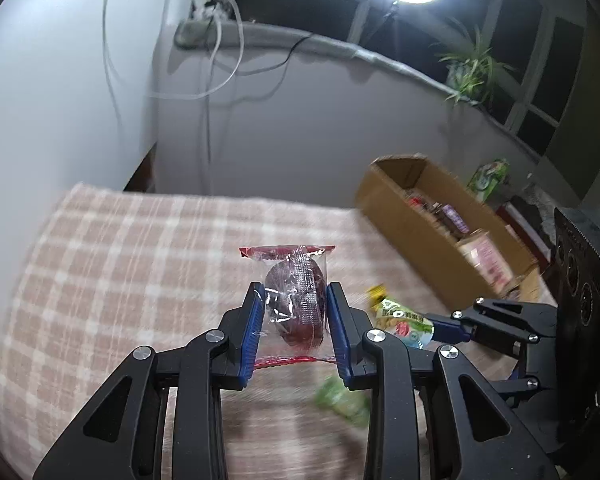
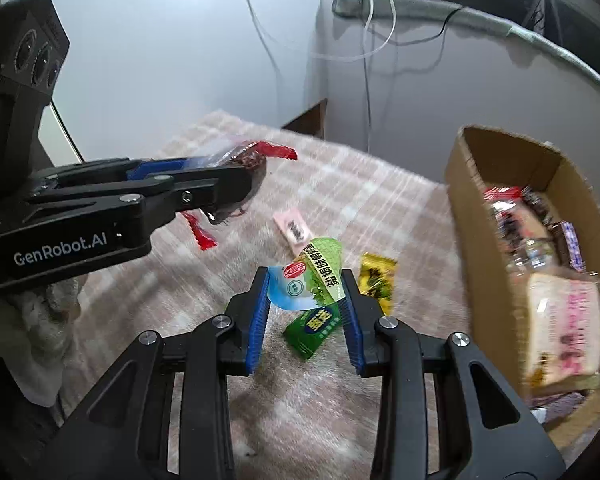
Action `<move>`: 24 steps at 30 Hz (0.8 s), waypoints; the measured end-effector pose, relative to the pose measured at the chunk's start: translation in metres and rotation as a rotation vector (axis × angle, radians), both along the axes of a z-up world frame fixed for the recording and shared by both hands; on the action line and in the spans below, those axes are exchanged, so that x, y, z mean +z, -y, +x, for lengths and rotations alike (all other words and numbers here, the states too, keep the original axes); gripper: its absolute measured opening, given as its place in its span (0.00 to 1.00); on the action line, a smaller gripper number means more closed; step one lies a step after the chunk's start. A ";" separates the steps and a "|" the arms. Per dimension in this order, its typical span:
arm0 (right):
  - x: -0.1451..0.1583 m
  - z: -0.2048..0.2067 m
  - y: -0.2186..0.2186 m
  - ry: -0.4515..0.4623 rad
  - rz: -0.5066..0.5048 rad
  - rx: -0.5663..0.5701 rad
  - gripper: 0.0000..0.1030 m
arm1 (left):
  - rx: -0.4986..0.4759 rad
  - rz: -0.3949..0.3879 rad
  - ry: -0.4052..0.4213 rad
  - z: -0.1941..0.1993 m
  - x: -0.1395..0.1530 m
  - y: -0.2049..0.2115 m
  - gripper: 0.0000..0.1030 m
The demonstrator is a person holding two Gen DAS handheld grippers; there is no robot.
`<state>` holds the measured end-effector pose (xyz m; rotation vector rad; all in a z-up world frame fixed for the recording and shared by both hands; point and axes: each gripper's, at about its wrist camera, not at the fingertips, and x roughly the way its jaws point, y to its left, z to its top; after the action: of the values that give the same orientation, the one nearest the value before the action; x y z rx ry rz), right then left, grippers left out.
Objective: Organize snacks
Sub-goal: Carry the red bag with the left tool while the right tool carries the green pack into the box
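Observation:
My left gripper (image 1: 296, 292) is shut on a clear packet with red ends (image 1: 296, 304) that holds a dark red snack, and it hangs above the checked blanket (image 1: 120, 260). In the right wrist view the same left gripper (image 2: 252, 176) reaches in from the left with the red-ended packet (image 2: 276, 150). My right gripper (image 2: 306, 280) is shut on a green and blue snack packet (image 2: 312, 276), lifted off the blanket. From the left wrist view, this right gripper (image 1: 436, 326) holds that green packet (image 1: 400, 318) at the right.
An open cardboard box (image 2: 472, 208) with several snacks inside stands at the right, also the box (image 1: 404, 224) at the back right. A green packet (image 2: 310, 332), a yellow packet (image 2: 376, 280) and a pink packet (image 2: 292, 230) lie on the blanket.

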<state>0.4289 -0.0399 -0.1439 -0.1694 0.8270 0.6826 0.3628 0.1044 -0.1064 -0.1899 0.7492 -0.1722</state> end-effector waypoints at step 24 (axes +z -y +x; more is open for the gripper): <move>0.038 0.034 0.161 0.084 -0.005 -0.291 0.34 | -0.191 0.008 0.070 0.016 0.031 0.106 0.29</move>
<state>0.4633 -0.2013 -0.1061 -0.0791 0.7538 0.3971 0.3788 -0.0011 -0.0758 -0.1039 0.6980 -0.3551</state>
